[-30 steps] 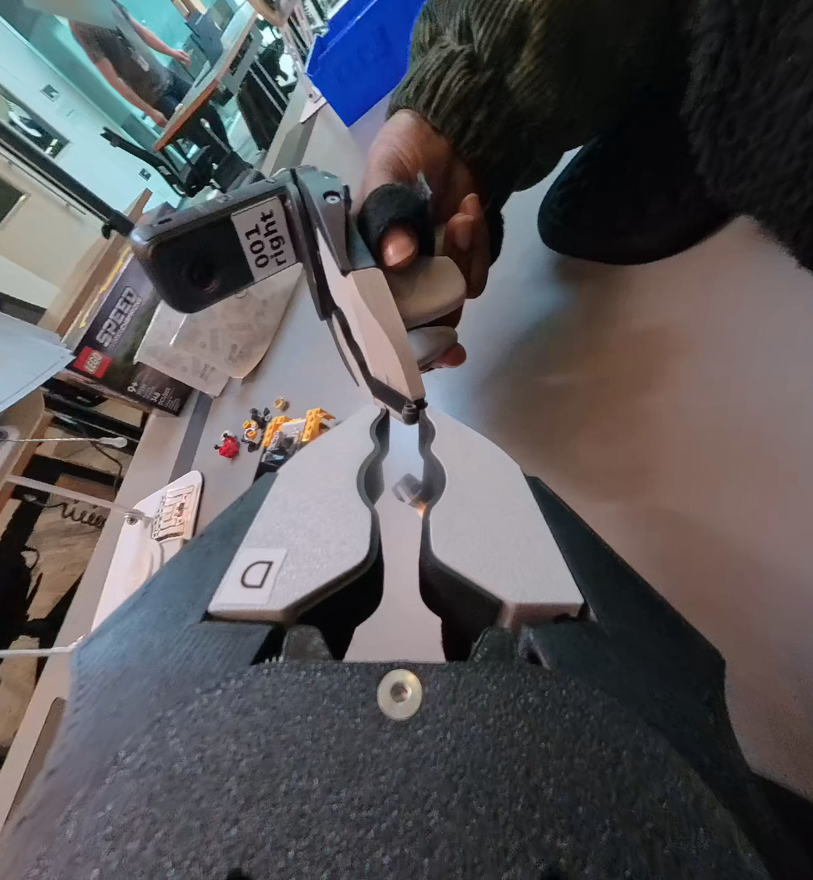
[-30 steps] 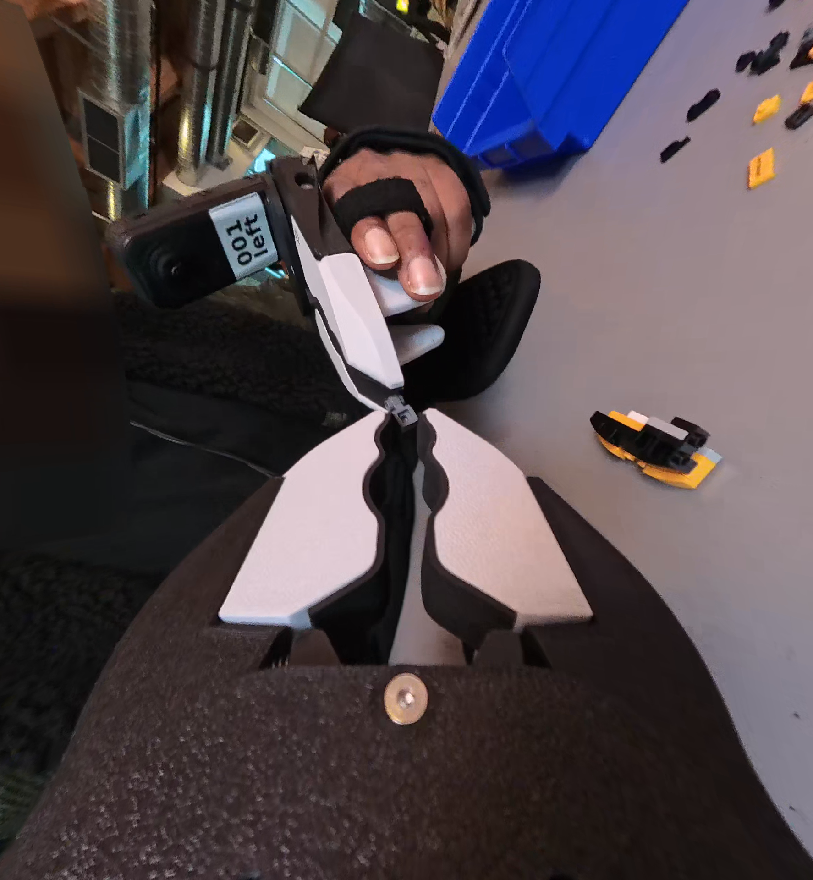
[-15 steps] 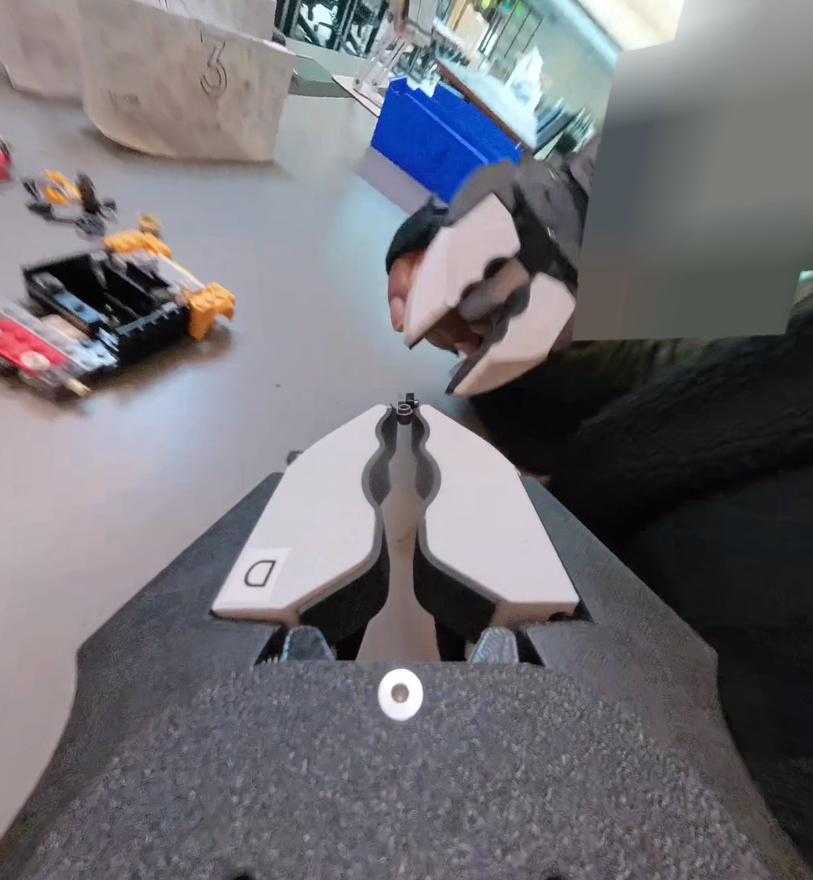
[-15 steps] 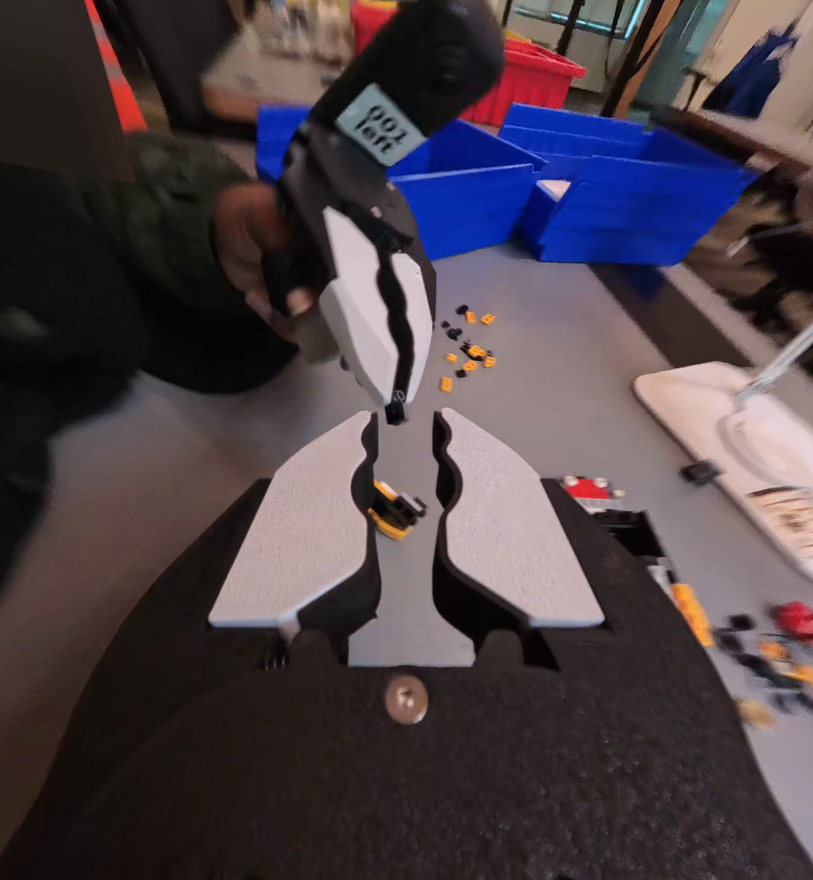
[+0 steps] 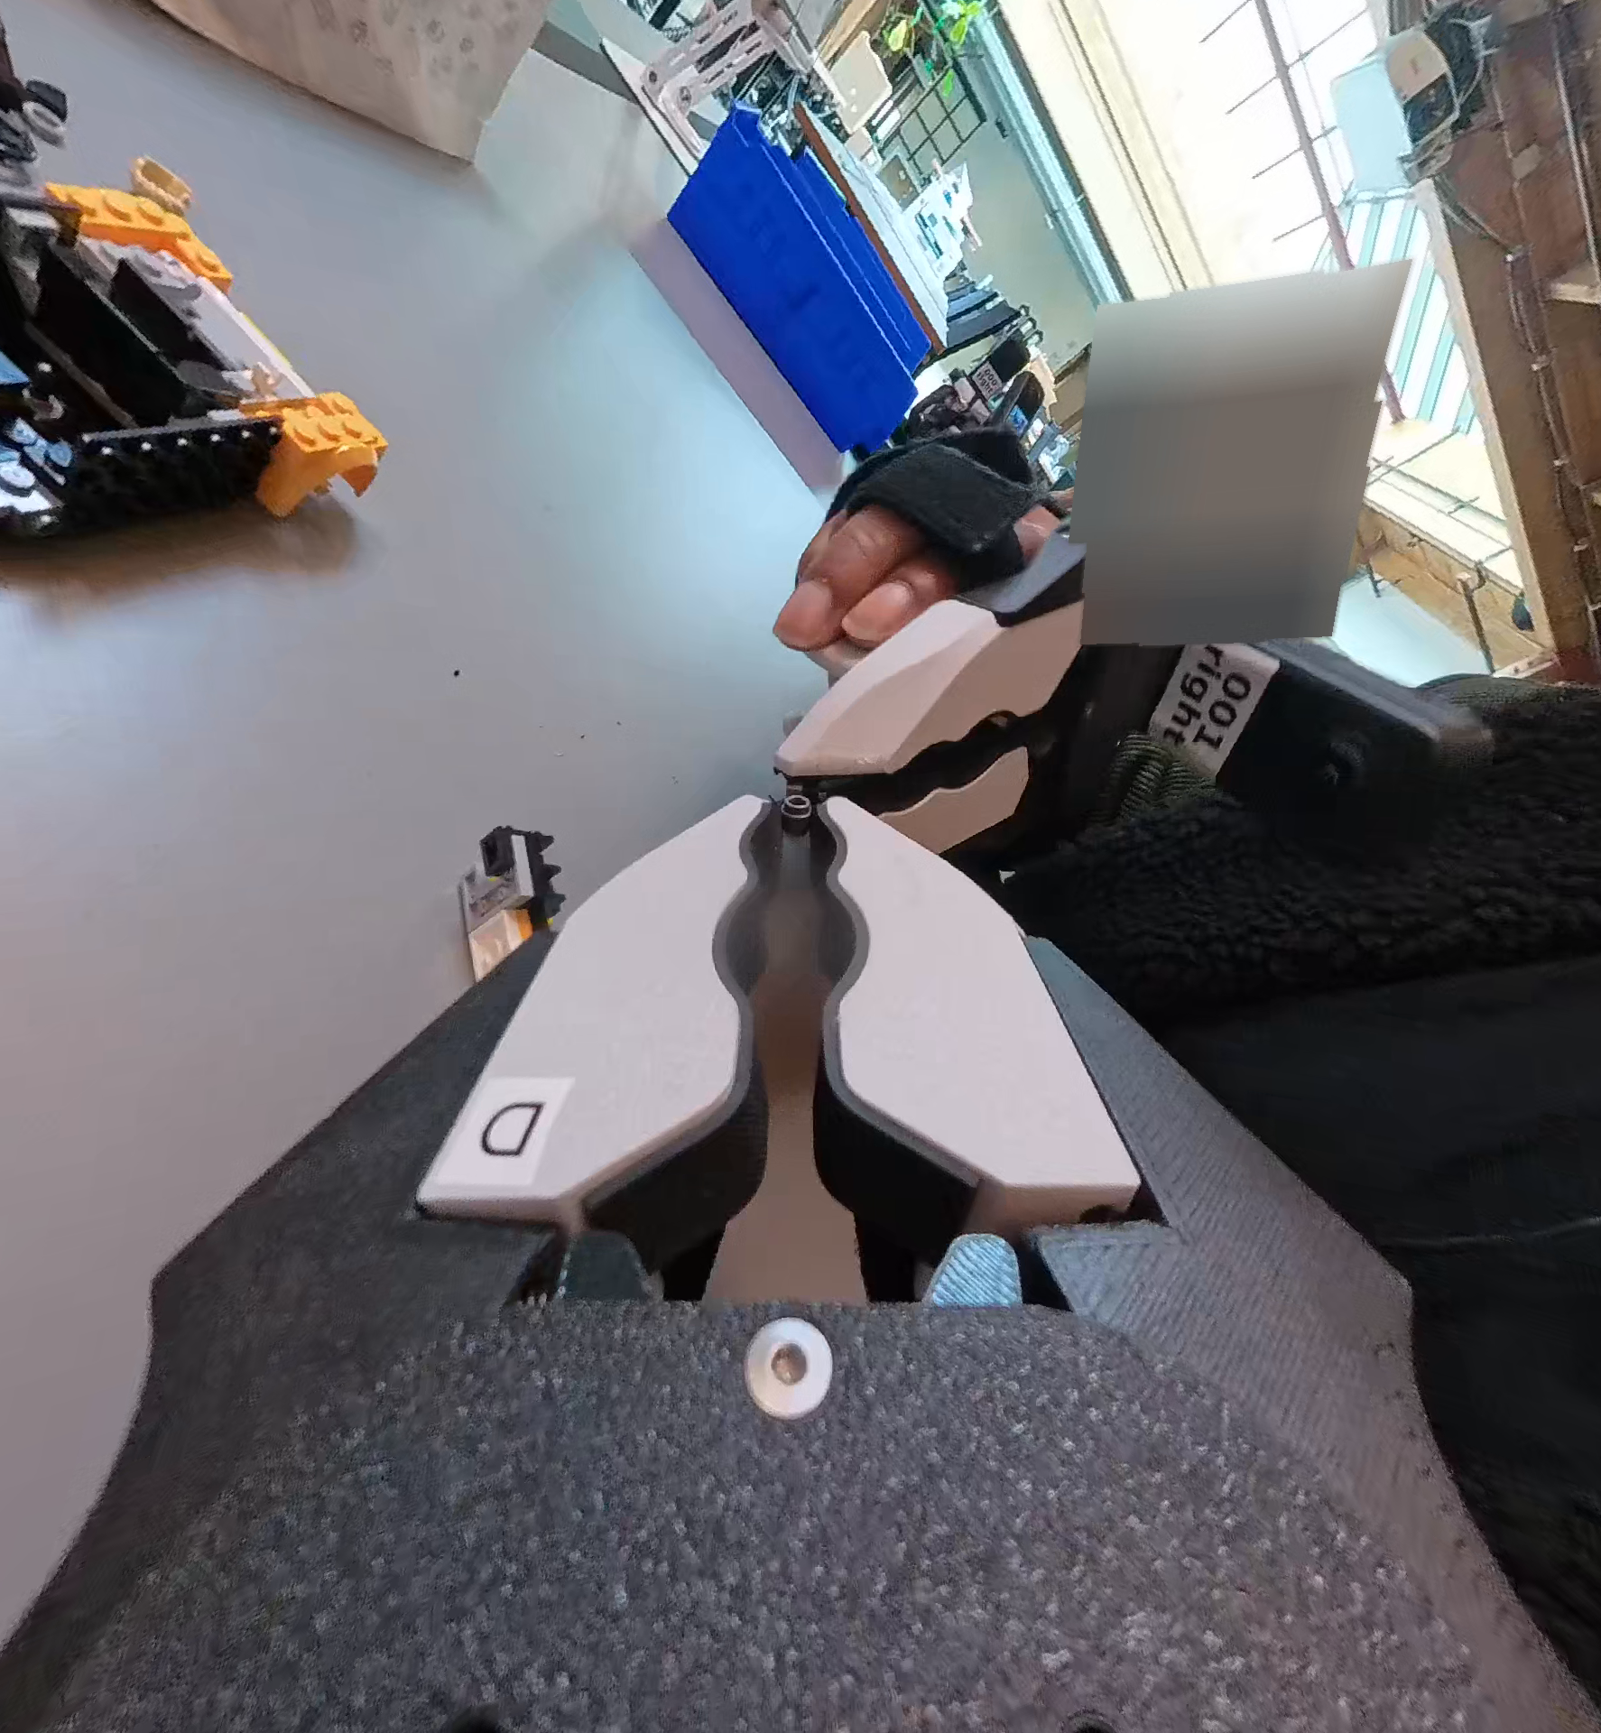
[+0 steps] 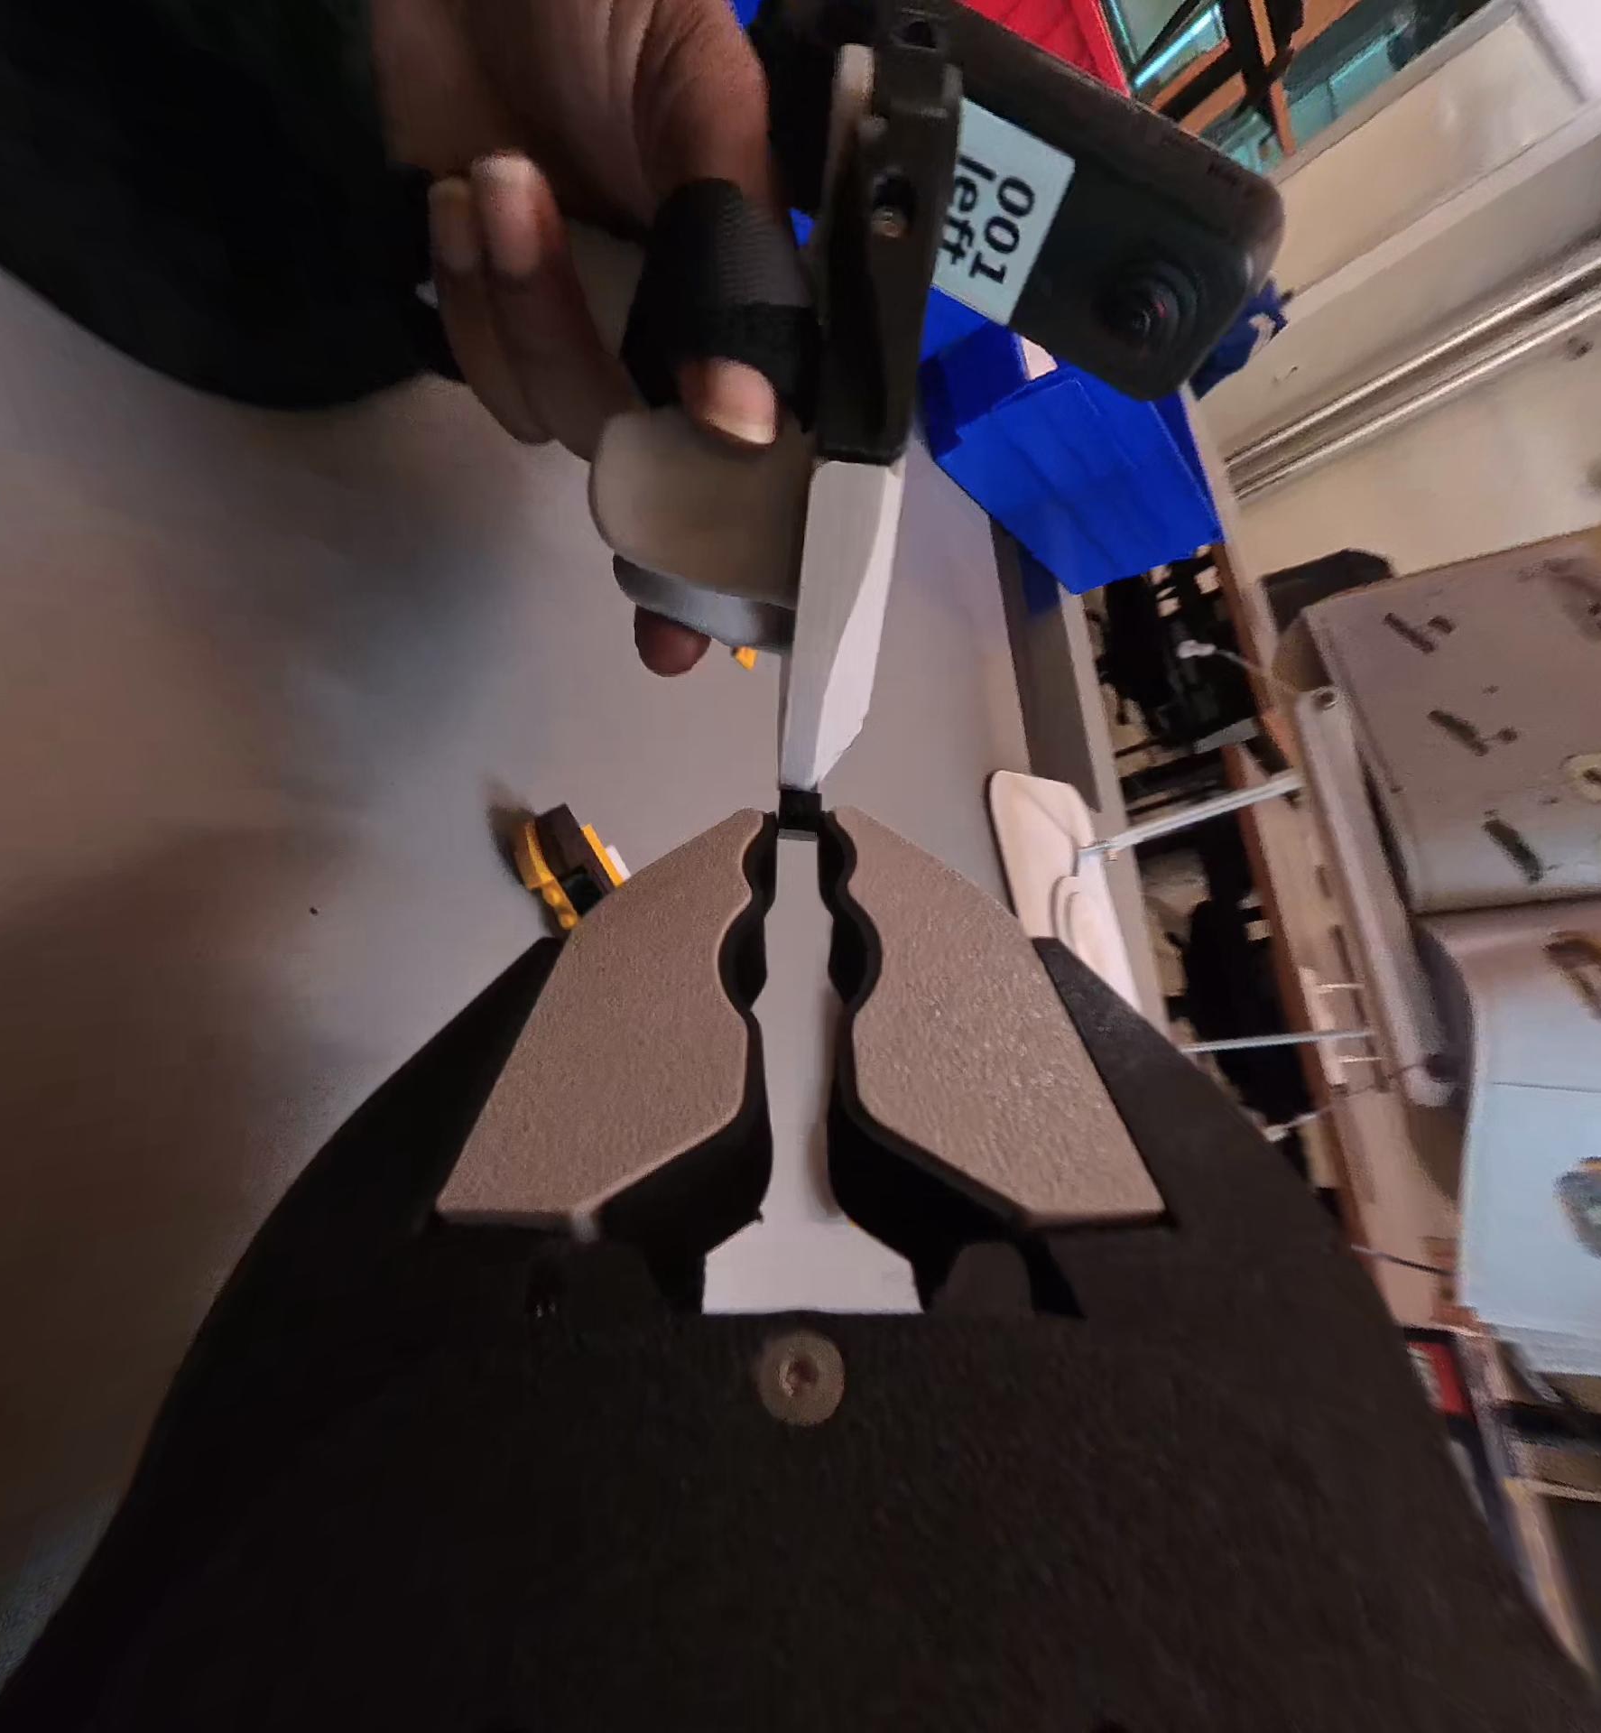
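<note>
Both of my hand-held grippers met at one point above the grey surface (image 5: 356,750), tip against tip. My left hand-held gripper (image 5: 798,818) was almost closed, and its two fingertips pinched a tiny black toy-brick piece with a round stud (image 5: 797,808). This piece was in the air, not lying on the surface.

My right hand-held gripper (image 6: 799,830) came to the same piece from the side. In its own view the black piece filled the narrow gap between its fingertips, and the pads seemed to lie against both sides, so I judged that it gripped the piece too. The white finger of the left one came down onto the piece from above. I judged this to be the moment when the piece sat in two grips at once. It was so small that very little of it was free, and any twist between the two tips could make it slip.

Just beside the grippers, on the surface, lay a small yellow, black and white brick assembly (image 6: 564,867). Farther to the left stood a partly built black and orange toy-brick vehicle (image 5: 168,413). Well apart, at the far edge, were blue plastic bins (image 5: 797,281).
</note>
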`<act>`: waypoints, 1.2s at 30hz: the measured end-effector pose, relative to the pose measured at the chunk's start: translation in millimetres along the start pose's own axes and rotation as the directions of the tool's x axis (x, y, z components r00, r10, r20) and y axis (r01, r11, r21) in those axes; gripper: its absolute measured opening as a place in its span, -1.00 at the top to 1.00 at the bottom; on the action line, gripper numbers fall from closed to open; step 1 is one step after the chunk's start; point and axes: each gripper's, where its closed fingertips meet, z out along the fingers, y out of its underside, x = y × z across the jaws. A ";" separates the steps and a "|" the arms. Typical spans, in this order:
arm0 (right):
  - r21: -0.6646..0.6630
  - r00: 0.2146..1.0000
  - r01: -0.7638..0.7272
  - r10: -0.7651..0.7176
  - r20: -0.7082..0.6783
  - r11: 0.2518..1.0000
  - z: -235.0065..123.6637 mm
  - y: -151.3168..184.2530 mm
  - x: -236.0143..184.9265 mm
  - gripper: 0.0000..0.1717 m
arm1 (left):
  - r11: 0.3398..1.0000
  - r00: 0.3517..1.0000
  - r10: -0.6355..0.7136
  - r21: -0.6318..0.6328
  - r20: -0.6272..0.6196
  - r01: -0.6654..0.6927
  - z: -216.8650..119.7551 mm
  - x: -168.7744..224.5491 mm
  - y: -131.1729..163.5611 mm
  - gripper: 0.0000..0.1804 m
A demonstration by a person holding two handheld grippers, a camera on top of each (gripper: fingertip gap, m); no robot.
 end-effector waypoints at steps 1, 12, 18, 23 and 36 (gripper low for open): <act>-0.004 0.999 0.032 -0.032 -0.013 0.999 0.7 0.3 -0.9 0.89 | 1.000 1.000 -0.014 0.003 -0.006 0.014 0.0 -0.9 0.4 0.94; -0.011 0.996 0.080 -0.081 -0.030 0.997 2.2 1.3 -3.4 0.91 | 0.999 0.999 -0.037 -0.009 0.007 0.037 1.3 -5.6 3.3 0.94; -0.015 0.971 0.224 -0.225 -0.078 0.974 -0.6 -0.1 -9.2 0.91 | 0.987 0.981 -0.162 -0.033 -0.108 0.159 2.9 -4.6 9.9 0.94; 0.170 0.968 0.248 -0.239 -0.076 0.954 -16.3 -43.8 -24.0 0.91 | 0.967 0.968 -0.247 0.053 -0.048 0.250 -12.7 -36.3 -0.1 1.00; 0.354 0.985 -0.166 0.168 0.025 0.920 -28.6 -31.3 8.4 0.91 | 0.991 0.917 -0.116 0.018 -0.382 0.133 -4.1 33.0 -1.5 0.83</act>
